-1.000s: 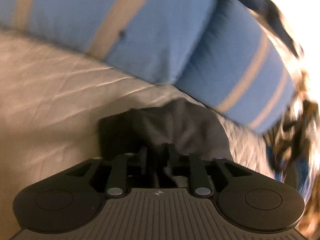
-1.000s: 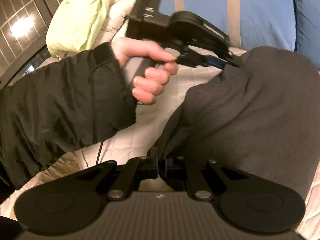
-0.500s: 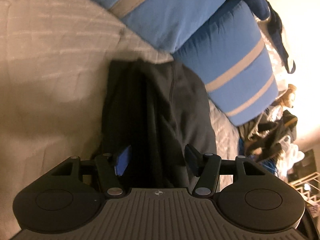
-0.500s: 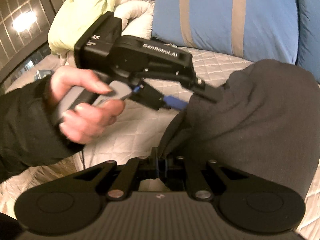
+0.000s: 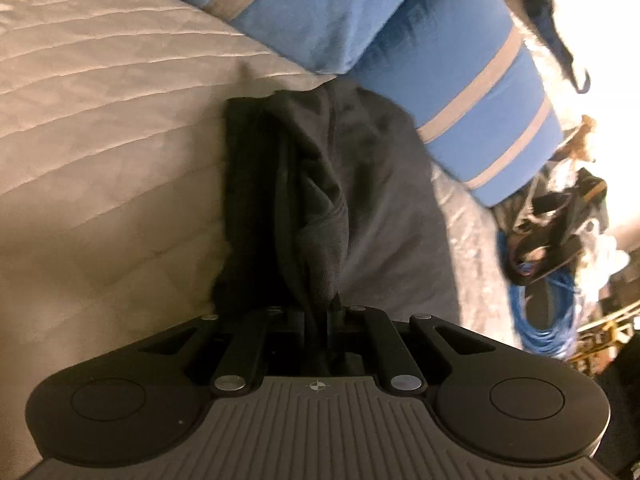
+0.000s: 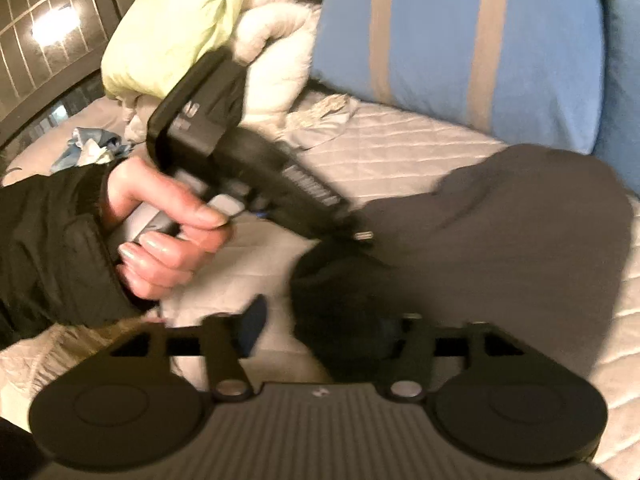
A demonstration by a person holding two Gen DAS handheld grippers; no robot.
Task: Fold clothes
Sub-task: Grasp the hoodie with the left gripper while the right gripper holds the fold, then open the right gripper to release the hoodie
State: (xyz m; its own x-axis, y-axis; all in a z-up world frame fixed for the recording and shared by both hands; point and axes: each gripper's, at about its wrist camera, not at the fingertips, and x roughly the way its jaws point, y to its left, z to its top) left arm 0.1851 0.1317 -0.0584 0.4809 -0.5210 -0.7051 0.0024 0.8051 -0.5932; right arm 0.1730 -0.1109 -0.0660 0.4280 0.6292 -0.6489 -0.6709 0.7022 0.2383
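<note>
Dark grey garment (image 5: 372,184) spread on quilted bedcover (image 5: 100,128) at frame centre, below blue striped pillows (image 5: 472,80). Left gripper (image 5: 320,312) pinched on a bunched fold at lower centre. Right gripper (image 6: 320,332) spread wide at the cloth's near edge.

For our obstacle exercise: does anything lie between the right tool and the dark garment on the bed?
Nothing visible does. The right tool is open with the garment lying with its near edge between its fingers; the left tool grips it farther up.
</note>
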